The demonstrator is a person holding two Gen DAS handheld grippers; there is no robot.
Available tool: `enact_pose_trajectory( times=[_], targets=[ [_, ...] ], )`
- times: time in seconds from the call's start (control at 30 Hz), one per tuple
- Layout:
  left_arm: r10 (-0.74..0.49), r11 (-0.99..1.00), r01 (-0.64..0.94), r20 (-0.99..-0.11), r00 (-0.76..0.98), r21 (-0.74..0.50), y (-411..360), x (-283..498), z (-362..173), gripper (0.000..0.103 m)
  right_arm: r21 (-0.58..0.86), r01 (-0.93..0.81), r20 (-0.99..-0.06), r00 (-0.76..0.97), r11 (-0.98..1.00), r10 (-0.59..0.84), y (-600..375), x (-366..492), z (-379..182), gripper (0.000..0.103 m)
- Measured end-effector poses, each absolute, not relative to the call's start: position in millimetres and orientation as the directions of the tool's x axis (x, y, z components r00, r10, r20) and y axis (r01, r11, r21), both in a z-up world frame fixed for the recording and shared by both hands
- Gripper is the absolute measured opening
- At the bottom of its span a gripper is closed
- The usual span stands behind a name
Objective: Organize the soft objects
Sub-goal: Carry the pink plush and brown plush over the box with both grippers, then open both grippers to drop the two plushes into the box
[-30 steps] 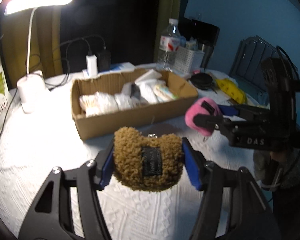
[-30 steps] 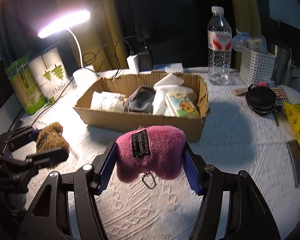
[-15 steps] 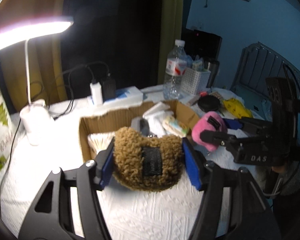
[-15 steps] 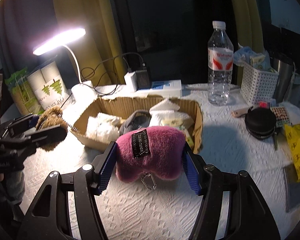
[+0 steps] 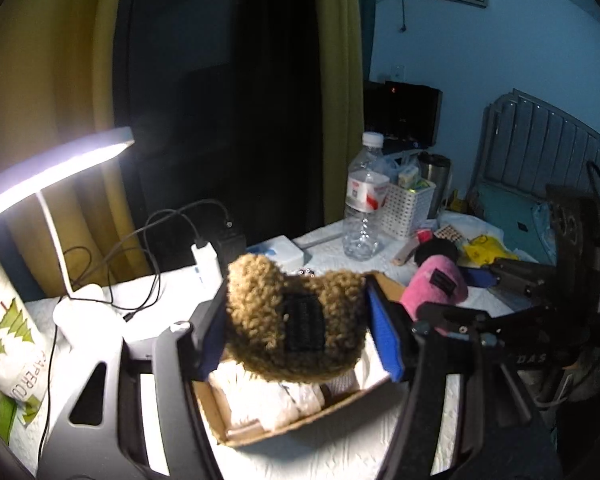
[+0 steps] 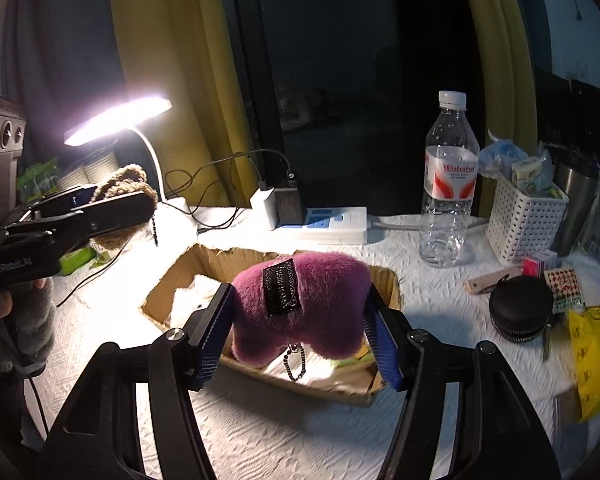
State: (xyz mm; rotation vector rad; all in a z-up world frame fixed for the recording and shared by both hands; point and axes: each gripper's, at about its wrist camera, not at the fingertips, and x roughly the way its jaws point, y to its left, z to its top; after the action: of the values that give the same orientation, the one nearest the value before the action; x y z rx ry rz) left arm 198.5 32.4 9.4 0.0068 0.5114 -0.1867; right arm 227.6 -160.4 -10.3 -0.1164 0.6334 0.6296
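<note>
My left gripper (image 5: 296, 332) is shut on a brown curly plush pouch (image 5: 296, 316) with a black label, held above the left end of an open cardboard box (image 5: 300, 424). My right gripper (image 6: 300, 328) is shut on a pink fuzzy plush pouch (image 6: 300, 308) with a black tag and a bead chain, held above the same box (image 6: 204, 260). The box holds white soft packs (image 5: 268, 400). The pink pouch also shows in the left wrist view (image 5: 436, 284), and the brown pouch in the right wrist view (image 6: 124, 208).
A lit desk lamp (image 6: 116, 120) stands at the back left. A water bottle (image 6: 450, 184), a white basket (image 6: 524, 220), a power strip with chargers (image 6: 324, 220), a black round case (image 6: 520, 308) and a yellow bag (image 6: 592, 352) lie on the white table. Paper cups pack (image 5: 8, 340) at left.
Both grippers rose and moved forward with their pouches, from in front of the box to above it. Both grips are unchanged.
</note>
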Motion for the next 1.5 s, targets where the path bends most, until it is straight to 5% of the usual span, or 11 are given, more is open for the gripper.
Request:
enact_pose_trajectory(
  times=[0.73, 1.5],
  targets=[
    [-0.174, 0.985, 0.136, -0.669, 0.722, -0.109, 35, 277, -92, 0.063, 0.143, -0.574, -0.691, 0.525, 0.806, 0.497, -141, 274, -77, 0.066],
    [-0.195, 0.981, 0.136, -0.651, 0.733, -0.14, 40, 263, -75, 0.083, 0.101, -0.55, -0.704, 0.549, 0.829, 0.45, -137, 270, -76, 0.067]
  ],
)
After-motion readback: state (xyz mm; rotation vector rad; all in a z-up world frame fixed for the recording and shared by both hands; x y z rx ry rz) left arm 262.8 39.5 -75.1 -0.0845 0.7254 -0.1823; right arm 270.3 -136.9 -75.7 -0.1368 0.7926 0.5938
